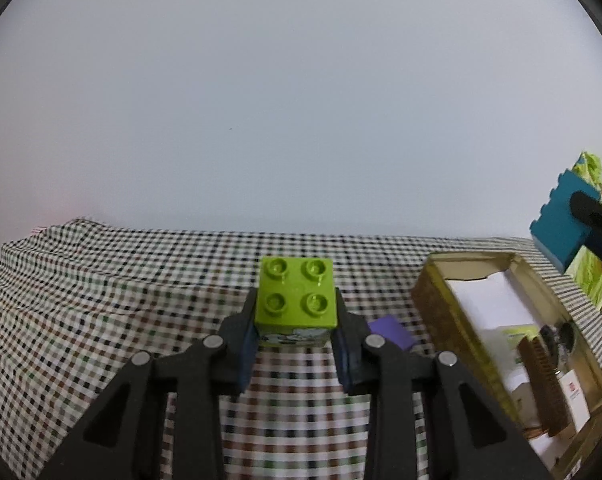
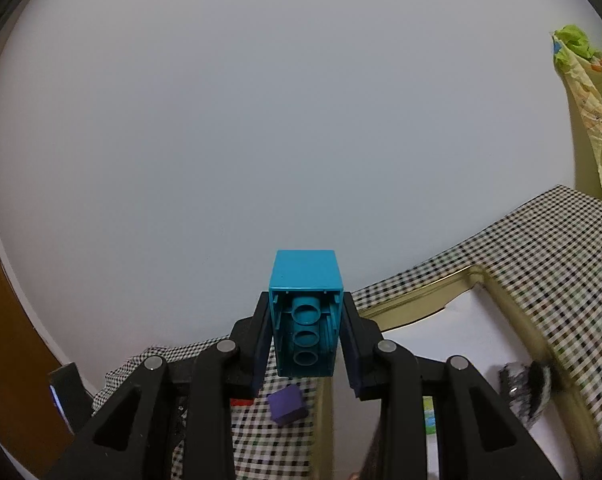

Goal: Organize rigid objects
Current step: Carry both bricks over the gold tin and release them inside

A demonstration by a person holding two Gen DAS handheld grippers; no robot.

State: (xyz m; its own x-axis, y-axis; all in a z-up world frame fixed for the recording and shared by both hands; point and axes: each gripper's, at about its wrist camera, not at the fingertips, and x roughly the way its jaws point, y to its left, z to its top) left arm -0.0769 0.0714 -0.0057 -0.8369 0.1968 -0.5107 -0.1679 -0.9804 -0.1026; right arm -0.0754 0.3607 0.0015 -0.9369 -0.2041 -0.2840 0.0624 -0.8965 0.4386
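My left gripper (image 1: 296, 322) is shut on a lime green brick (image 1: 297, 296) with four studs on top, held above the checked tablecloth (image 1: 101, 300). My right gripper (image 2: 305, 340) is shut on a teal brick (image 2: 305, 312), its hollow underside facing the camera, held up in the air. That teal brick also shows at the right edge of the left wrist view (image 1: 559, 220). A small purple block (image 2: 287, 404) lies on the cloth below the right gripper, and it shows beside the left gripper's right finger (image 1: 391, 330).
An open gold-rimmed box (image 1: 433, 300) with white paper and small items sits on the cloth at the right, also in the right wrist view (image 2: 477, 276). A black-and-white object (image 2: 529, 390) lies in it. A green patterned cloth (image 2: 585, 80) hangs at far right. A pale wall stands behind.
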